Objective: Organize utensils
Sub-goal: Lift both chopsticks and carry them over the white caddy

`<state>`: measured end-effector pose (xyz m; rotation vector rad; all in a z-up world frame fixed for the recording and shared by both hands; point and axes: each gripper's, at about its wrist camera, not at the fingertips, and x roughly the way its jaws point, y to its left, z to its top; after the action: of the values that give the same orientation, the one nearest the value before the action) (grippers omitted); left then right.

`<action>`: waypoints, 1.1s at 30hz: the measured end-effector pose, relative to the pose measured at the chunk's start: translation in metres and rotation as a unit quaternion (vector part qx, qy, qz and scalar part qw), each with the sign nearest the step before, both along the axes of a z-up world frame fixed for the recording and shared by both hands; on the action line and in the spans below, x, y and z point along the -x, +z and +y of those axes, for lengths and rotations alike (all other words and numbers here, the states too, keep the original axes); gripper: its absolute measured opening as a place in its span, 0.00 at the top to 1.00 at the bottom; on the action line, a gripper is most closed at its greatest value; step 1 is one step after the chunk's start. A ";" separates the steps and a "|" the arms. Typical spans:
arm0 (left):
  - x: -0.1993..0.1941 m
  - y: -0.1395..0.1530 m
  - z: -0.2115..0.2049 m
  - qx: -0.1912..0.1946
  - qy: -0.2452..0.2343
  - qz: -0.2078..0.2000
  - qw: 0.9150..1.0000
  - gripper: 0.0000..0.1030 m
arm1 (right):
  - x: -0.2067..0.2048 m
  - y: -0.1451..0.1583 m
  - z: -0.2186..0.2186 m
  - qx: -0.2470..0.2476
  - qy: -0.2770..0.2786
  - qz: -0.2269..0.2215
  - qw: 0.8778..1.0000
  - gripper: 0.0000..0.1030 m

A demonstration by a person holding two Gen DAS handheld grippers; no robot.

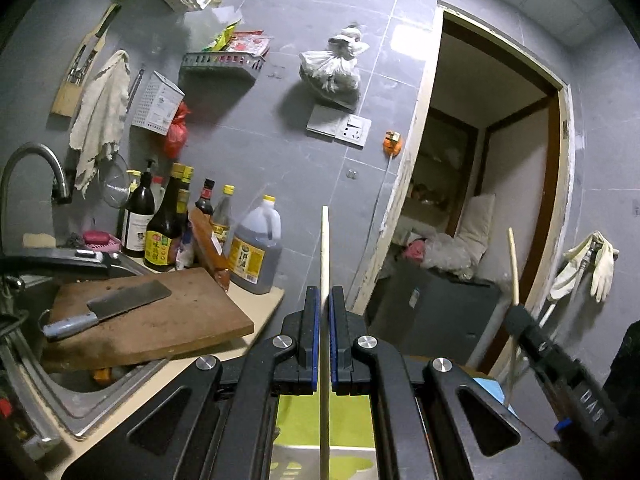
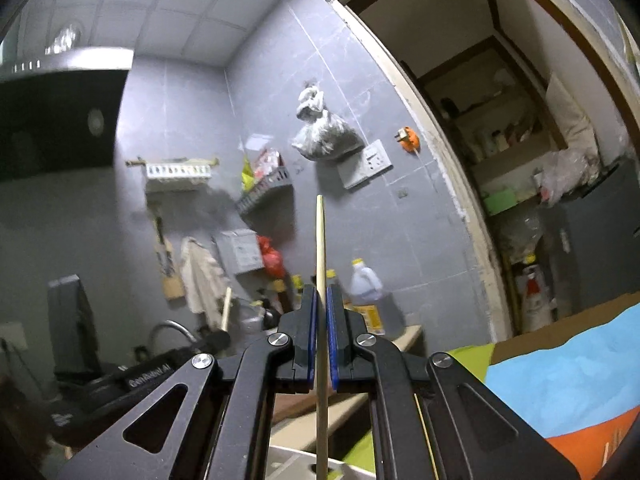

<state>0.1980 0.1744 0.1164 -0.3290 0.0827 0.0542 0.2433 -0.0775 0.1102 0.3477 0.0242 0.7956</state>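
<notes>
Grey kitchen tiles back both grippers: the left gripper (image 1: 324,300) and right gripper (image 2: 321,298) each clamp one chopstick (image 1: 325,248) (image 2: 320,240), probably carrying them to storage.

Chopstick (image 1: 325,248) lower end cut off by frame bottom, same for second chopstick (image 2: 320,240). Bottle (image 1: 163,224) labels unreadable. Hood (image 2: 60,120) motion-blurred, cropped left.

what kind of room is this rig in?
Most likely a small home kitchen: a sink with a curved faucet, a cleaver on a wooden cutting board, and sauce and oil bottles lined up against the grey tiled wall. A range hood shows in the right wrist view.
</notes>
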 end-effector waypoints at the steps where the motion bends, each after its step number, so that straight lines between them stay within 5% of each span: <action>1: -0.001 -0.003 0.001 0.002 0.003 -0.004 1.000 0.98 | 0.000 -0.004 0.001 0.005 -0.006 -0.003 1.000 0.97; 9: -0.002 -0.018 -0.007 -0.018 0.028 -0.022 0.999 0.98 | -0.010 -0.029 0.013 0.029 -0.022 0.007 0.999 0.97; 21: 0.004 -0.048 -0.024 -0.044 0.033 0.006 0.998 0.98 | -0.002 -0.054 0.023 0.103 -0.020 0.008 0.994 0.97; 33: 0.010 -0.055 -0.024 -0.010 -0.036 0.074 0.997 0.96 | 0.002 -0.061 0.012 0.139 -0.018 0.051 0.989 0.92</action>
<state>0.1882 0.1507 0.0614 -0.3011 0.2405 0.0073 0.2418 -0.0651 0.0490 0.1225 0.2217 0.7270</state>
